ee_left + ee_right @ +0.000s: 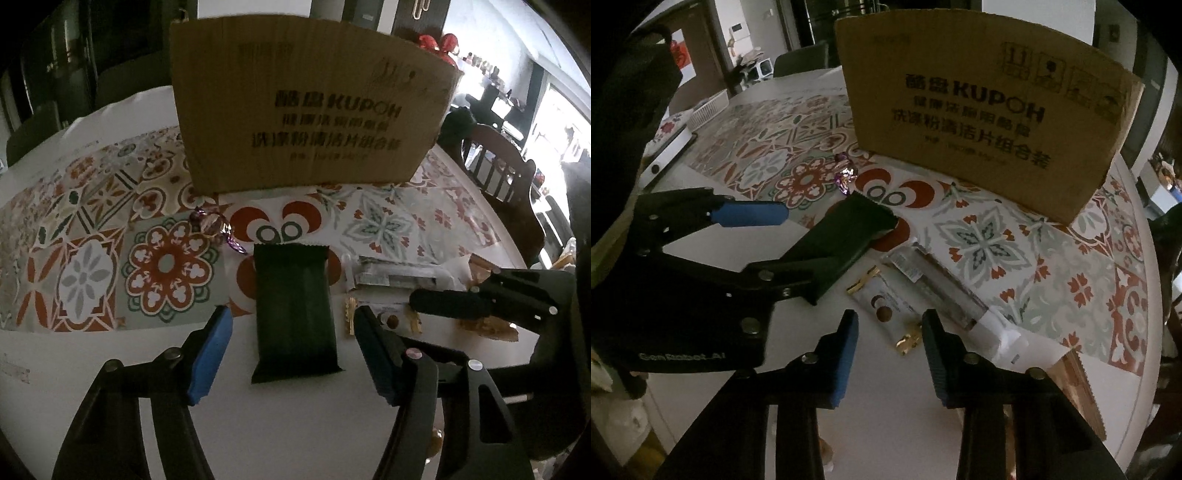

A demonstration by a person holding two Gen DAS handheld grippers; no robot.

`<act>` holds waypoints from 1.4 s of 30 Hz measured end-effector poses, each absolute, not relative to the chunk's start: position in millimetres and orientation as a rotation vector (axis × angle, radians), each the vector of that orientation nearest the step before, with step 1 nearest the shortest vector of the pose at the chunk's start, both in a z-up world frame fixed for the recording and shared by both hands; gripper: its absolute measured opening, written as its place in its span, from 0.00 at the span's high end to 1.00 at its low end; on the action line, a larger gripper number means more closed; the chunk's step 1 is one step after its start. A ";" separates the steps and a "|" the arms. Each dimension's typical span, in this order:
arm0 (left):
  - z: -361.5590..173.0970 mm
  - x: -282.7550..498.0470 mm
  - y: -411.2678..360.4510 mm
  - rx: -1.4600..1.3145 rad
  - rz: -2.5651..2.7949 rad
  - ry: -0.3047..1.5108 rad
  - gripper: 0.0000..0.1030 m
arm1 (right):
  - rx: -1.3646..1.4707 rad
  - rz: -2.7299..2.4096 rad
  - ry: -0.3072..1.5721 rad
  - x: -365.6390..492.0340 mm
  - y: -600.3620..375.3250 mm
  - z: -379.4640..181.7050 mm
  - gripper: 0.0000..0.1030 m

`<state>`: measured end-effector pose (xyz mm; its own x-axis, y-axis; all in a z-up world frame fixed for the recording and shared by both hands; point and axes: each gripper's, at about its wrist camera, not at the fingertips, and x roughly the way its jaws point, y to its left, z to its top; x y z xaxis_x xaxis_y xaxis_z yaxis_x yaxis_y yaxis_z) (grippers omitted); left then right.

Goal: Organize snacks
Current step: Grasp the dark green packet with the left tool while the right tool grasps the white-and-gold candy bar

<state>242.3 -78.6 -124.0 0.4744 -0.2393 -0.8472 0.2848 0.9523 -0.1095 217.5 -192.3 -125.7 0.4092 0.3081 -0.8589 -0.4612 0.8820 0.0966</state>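
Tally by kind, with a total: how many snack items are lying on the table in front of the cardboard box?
Dark green packet: 1
Purple-wrapped candy: 1
White bar with gold ends: 1
Long clear-wrapped stick: 1
Brown packet at the table edge: 1
Total: 5

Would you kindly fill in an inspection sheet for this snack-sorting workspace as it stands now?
Surface: round white table with a patterned tile mat.
Job's things: dark green packet lying flat; white-and-gold snack bar; clear long packet; purple-wrapped candy; cardboard box standing upright behind them.
Clutter: white basket at the table's far edge.
Grippers: left gripper open, straddling the green packet; right gripper open, over the snack bar.
Cables: nothing seen.
Surroundings: wooden chair; dim room.
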 end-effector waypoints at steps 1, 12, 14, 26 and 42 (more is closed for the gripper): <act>-125.0 243.6 -78.6 0.045 -0.321 1.031 0.36 | -0.163 0.493 1.044 218.4 -191.7 -126.3 0.64; -133.5 255.2 -80.0 0.026 -0.302 1.052 0.41 | -0.186 0.512 1.029 227.6 -182.5 -132.0 0.69; -134.1 256.4 -80.5 0.037 -0.297 1.044 0.41 | -0.206 0.521 1.014 227.2 -180.6 -130.3 0.69; -135.5 259.0 -78.5 0.023 -0.320 1.040 0.57 | -0.212 0.527 1.002 231.9 -178.8 -130.9 0.69; -118.7 219.0 -54.2 0.030 -0.302 1.004 0.57 | -0.207 0.548 0.994 231.6 -169.4 -131.2 0.68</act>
